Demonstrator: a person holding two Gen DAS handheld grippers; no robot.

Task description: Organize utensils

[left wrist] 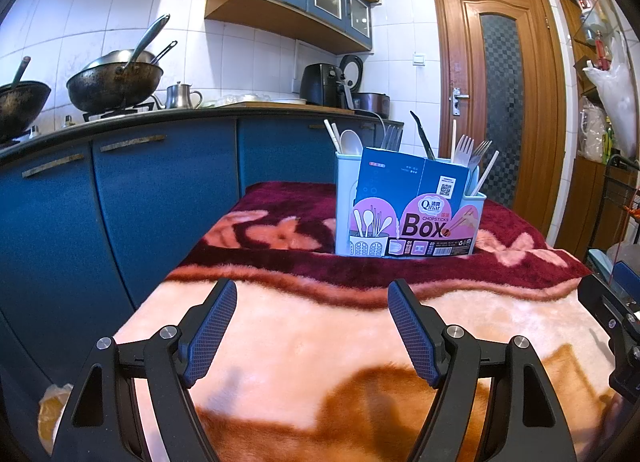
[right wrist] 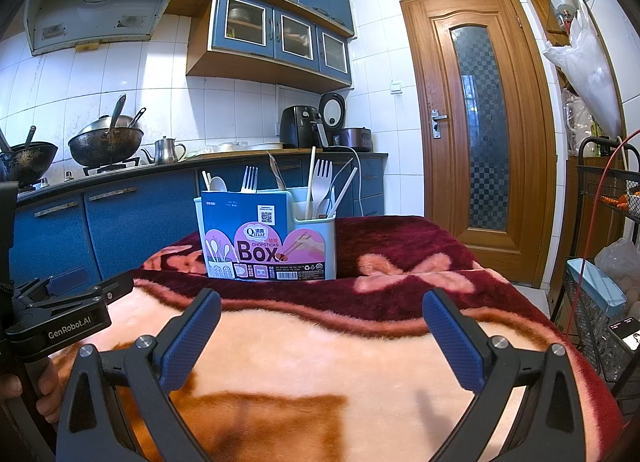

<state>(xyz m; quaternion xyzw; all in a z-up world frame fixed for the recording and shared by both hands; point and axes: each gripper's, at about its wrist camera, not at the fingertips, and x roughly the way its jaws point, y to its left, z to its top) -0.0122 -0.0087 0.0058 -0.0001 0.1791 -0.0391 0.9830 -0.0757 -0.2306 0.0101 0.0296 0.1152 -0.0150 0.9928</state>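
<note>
A pale blue utensil holder (left wrist: 344, 206) (right wrist: 330, 238) with a "Chopsticks Box" label stands at the far middle of a blanket-covered table (left wrist: 328, 338) (right wrist: 320, 346). Forks (left wrist: 466, 150) (right wrist: 322, 176), a white spoon (left wrist: 351, 142) (right wrist: 218, 184), chopsticks (left wrist: 486, 174) (right wrist: 343, 192) and a dark utensil (left wrist: 422, 138) stand upright in its compartments. My left gripper (left wrist: 312, 290) is open over the near blanket, well short of the holder, nothing between its fingers. My right gripper (right wrist: 322, 300) is likewise open and empty. The left gripper's body (right wrist: 60, 314) shows at the left in the right wrist view, a hand under it.
Blue kitchen cabinets (left wrist: 120, 202) run along the table's left side, with woks (left wrist: 114, 82) and a kettle (left wrist: 180, 96) on the counter. A wooden door (right wrist: 476, 134) stands behind. A black wire rack (right wrist: 600, 262) with bags sits off the table's right edge.
</note>
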